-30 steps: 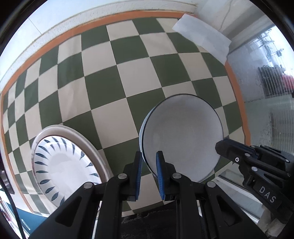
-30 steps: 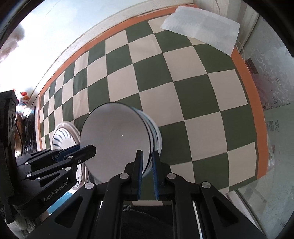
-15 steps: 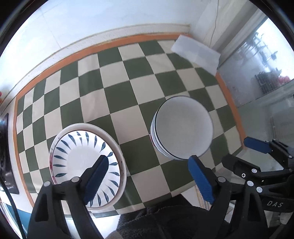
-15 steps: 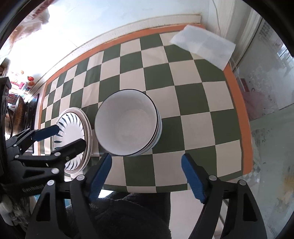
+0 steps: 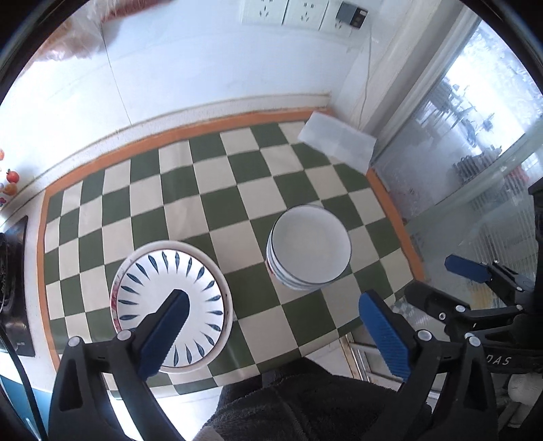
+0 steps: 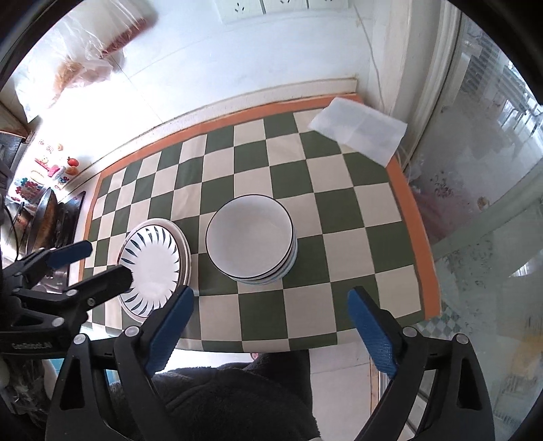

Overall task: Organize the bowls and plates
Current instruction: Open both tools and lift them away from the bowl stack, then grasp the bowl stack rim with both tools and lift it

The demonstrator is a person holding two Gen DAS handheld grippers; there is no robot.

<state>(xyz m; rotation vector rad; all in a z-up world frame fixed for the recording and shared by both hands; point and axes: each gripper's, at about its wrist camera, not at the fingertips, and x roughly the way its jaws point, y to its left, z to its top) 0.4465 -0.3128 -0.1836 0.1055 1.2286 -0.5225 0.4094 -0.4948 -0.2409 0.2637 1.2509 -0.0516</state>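
A stack of white bowls with a dark rim (image 5: 310, 251) (image 6: 250, 238) stands on the green and cream checked table mat (image 5: 210, 200) (image 6: 298, 176). To its left lies a stack of white plates with blue leaf marks (image 5: 171, 305) (image 6: 152, 268). My left gripper (image 5: 275, 302) is open and empty, raised above the table's near edge between plates and bowls. My right gripper (image 6: 271, 298) is open and empty, raised in front of the bowls. Each gripper also shows in the other's view, the right one (image 5: 437, 281) and the left one (image 6: 98, 261).
A white folded cloth (image 5: 337, 140) (image 6: 359, 130) lies at the mat's far right corner. A white wall with sockets (image 5: 288, 13) runs behind. A glass partition (image 6: 482, 169) stands on the right. A stove and pan (image 6: 44, 217) sit at the far left.
Both grippers were shut on the top bowl's rim a second ago. They opened, let it rest on the stack, and pulled back and up from the table.
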